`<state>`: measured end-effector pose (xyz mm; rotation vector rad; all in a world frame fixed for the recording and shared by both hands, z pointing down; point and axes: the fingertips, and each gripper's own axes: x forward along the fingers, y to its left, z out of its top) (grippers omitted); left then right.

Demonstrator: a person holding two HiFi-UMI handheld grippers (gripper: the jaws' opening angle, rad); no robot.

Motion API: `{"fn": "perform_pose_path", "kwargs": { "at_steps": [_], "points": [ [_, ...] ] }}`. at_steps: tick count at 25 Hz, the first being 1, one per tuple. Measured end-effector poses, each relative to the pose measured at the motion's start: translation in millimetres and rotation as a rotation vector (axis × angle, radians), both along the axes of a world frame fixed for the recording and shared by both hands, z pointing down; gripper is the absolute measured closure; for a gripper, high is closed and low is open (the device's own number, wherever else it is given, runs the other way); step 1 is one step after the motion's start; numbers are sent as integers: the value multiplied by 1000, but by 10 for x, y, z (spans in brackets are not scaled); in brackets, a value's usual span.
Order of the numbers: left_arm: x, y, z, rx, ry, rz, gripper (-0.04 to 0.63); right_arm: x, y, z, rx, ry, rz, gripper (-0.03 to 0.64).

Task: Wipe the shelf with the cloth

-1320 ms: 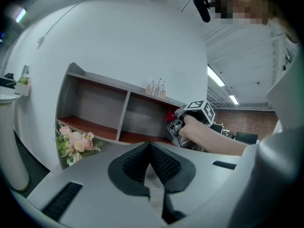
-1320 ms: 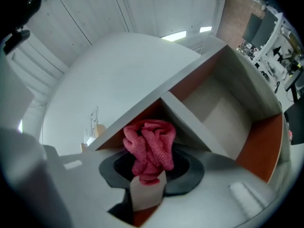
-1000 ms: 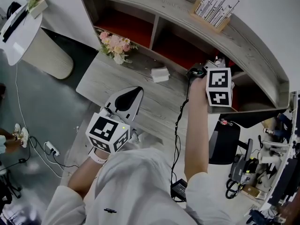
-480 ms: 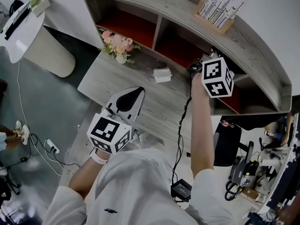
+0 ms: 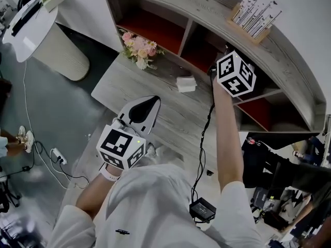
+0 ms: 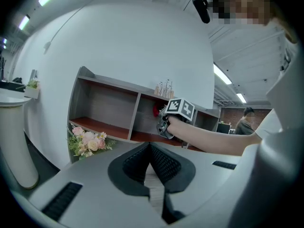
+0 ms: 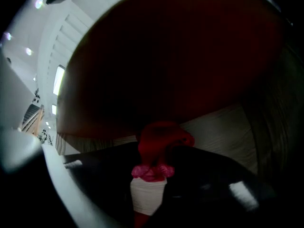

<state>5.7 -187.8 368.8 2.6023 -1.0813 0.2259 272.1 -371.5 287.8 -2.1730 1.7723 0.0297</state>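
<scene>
Red bunched fabric cloth (image 7: 160,146) is clamped between the dark jaws of the right gripper (image 7: 154,175), which reaches into the middle compartment of the curved grey wood-grain shelf unit (image 5: 289,50), close over its red shelf board (image 5: 201,56). We cannot tell whether the cloth is pressing on the board or only hanging near it. To wipe well, we judge the grip should stay firm and the wrist should tip down, so that the soft wad meets the board rather than the jaw tips. Long overlapping strokes from divider to divider, working from the far wall to the near edge, should then cover it. The left gripper (image 5: 154,99) has its jaws together on nothing and hovers over the near part of the grey wood-grain desk (image 5: 119,81). It is well apart from the work and best kept there. On the desk, a pink and white flower bunch (image 5: 138,49) lies at the far left and a small white box (image 5: 185,83) sits just in front of the shelf. A wooden card holder (image 5: 254,15) stands on the shelf top, worth not bumping. To the left are a white round table (image 5: 26,27) and cables (image 5: 57,161) on the grey floor (image 5: 46,112).
</scene>
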Motion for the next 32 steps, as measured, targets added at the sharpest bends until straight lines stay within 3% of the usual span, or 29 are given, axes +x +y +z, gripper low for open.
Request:
{"fn": "perform_pose_path", "kwargs": {
  "at_steps": [10, 14, 18, 22, 32],
  "points": [
    [-245, -14, 23, -7, -13, -60, 589, -768, -516, 31, -72, 227, -184, 482],
    [-341, -6, 39, -11, -12, -84, 589, -957, -667, 77, -117, 368, -195, 494],
    [-382, 23, 63, -18, -11, -94, 589, -983, -687, 184, -180, 428, -202, 494],
    [-301, 73, 51, -16, -10, -77, 589, -914, -642, 367, -240, 435, -196, 494],
    [-180, 160, 86, -24, -11, -37, 589, -322, -300, 488, -251, 300, -83, 495]
  ]
}}
